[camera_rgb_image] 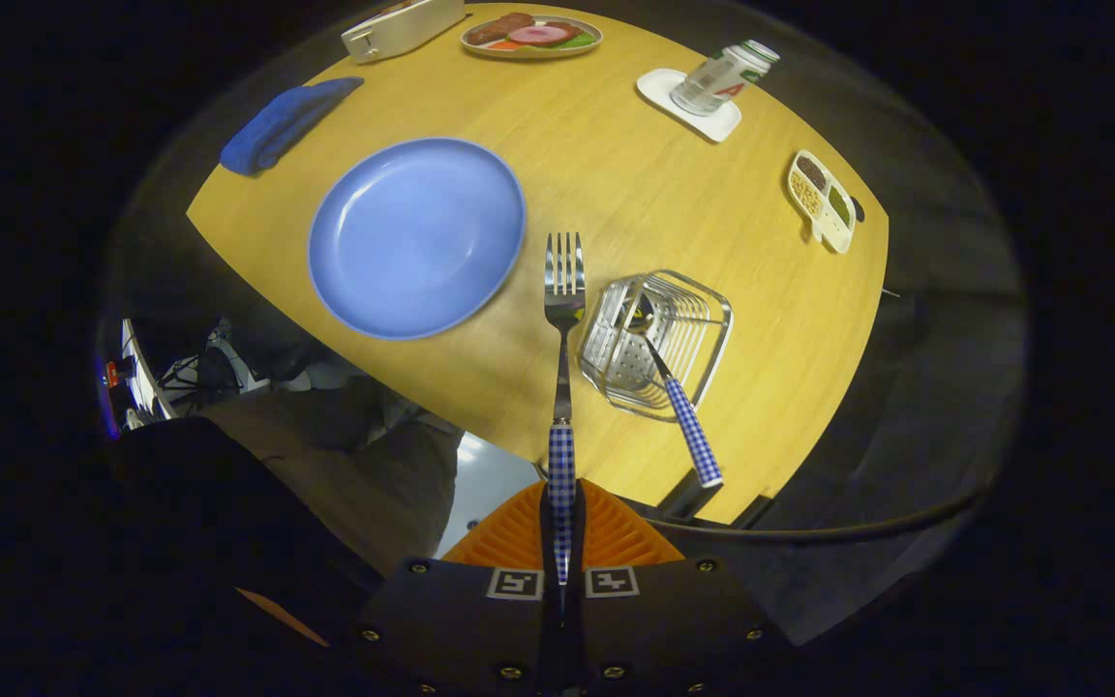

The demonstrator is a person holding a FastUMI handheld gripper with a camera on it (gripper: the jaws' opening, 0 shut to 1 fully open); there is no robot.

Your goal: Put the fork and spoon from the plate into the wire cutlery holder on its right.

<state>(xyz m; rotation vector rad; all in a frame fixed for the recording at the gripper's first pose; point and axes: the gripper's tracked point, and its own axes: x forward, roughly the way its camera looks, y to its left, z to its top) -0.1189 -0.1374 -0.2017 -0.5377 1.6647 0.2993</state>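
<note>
My gripper (562, 513) is shut on the blue-checked handle of the fork (563, 300), which sticks straight out ahead of the fingers, tines away, high above the wooden table (616, 184). The fork's head hangs between the blue plate (417, 235) and the wire cutlery holder (657, 341). The plate lies bare to the left of the fork. The holder stands to the right of the fork, and the spoon (678, 402) leans in it, bowl down, with its checked handle sticking out over the near rim.
A folded blue cloth (286, 123) lies beyond the plate. Farther back are a white box (403, 27), a plate of toy food (531, 36), a can on a white coaster (720, 79), and a divided snack dish (821, 199) at the right. A person's legs (345, 455) show below the table edge.
</note>
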